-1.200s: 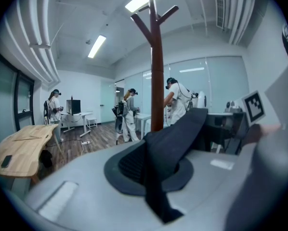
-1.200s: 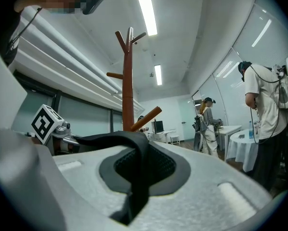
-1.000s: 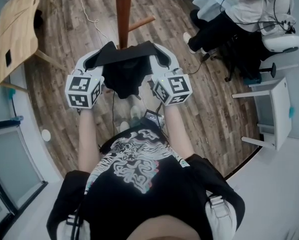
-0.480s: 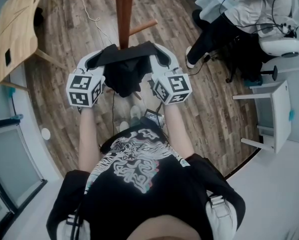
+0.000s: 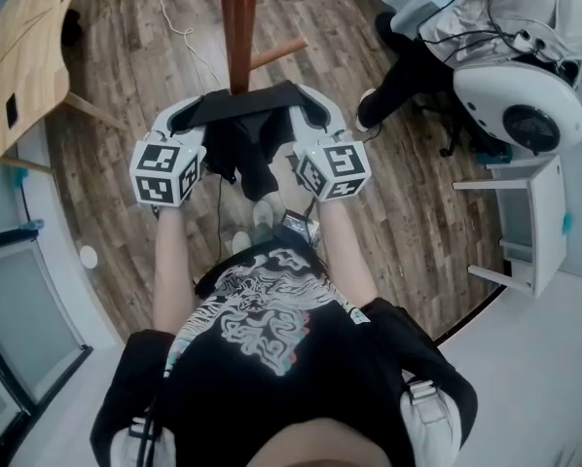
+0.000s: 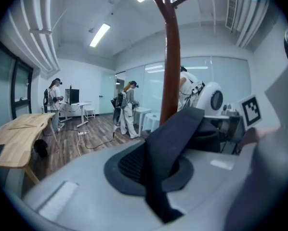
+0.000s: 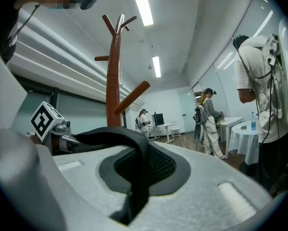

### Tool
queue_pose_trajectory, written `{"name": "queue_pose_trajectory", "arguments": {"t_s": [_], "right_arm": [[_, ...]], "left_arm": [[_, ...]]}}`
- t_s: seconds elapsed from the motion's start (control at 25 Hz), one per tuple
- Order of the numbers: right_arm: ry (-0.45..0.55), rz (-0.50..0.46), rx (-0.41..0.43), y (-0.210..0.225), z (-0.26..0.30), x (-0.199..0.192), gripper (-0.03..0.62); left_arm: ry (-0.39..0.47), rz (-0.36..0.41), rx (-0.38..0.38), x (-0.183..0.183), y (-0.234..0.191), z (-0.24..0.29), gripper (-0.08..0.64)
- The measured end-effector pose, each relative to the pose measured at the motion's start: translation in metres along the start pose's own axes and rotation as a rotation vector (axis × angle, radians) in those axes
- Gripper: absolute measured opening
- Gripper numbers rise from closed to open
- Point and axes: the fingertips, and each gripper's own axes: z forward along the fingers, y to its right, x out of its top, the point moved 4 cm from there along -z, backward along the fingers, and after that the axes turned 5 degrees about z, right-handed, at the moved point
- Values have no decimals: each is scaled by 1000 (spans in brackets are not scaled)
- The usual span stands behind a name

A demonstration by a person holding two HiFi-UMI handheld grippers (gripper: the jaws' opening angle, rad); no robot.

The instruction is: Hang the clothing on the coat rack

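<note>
A black piece of clothing [image 5: 244, 125] is stretched between my two grippers in the head view, its body hanging down between them. My left gripper [image 5: 196, 117] is shut on its left end, and the black fabric [image 6: 170, 148] runs across the pad in the left gripper view. My right gripper [image 5: 306, 113] is shut on the other end, the dark cloth [image 7: 134, 158] pinched across its pad. The brown wooden coat rack [image 5: 238, 22] stands right beyond the stretched cloth. Its pole [image 6: 172, 66] rises just ahead of the left gripper, and its pegs [image 7: 116, 25] show above the right one.
A light wooden table [image 5: 23, 56] stands at the left. A seated person [image 5: 466, 27] and a white stool [image 5: 534, 222] are at the right. A white cable [image 5: 184, 37] lies on the wood floor by the rack's foot. Other people stand far off in the room [image 6: 127, 107].
Both grippers have moved slightly forward toward the rack's pole with the cloth. The hanging part of the garment has drawn in narrower. A white round device has come into view at the upper right.
</note>
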Motion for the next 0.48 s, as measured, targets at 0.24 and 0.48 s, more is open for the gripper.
{"name": "queue_pose_trajectory", "arguments": {"t_s": [0.24, 0.48], "right_arm": [[-25, 13, 2, -1, 3, -16, 18], [-46, 31, 19, 4, 5, -28, 18]], "left_arm": [[-19, -17, -24, -12, 2, 7, 2], [-32, -33, -40, -20, 7, 18, 2]]}}
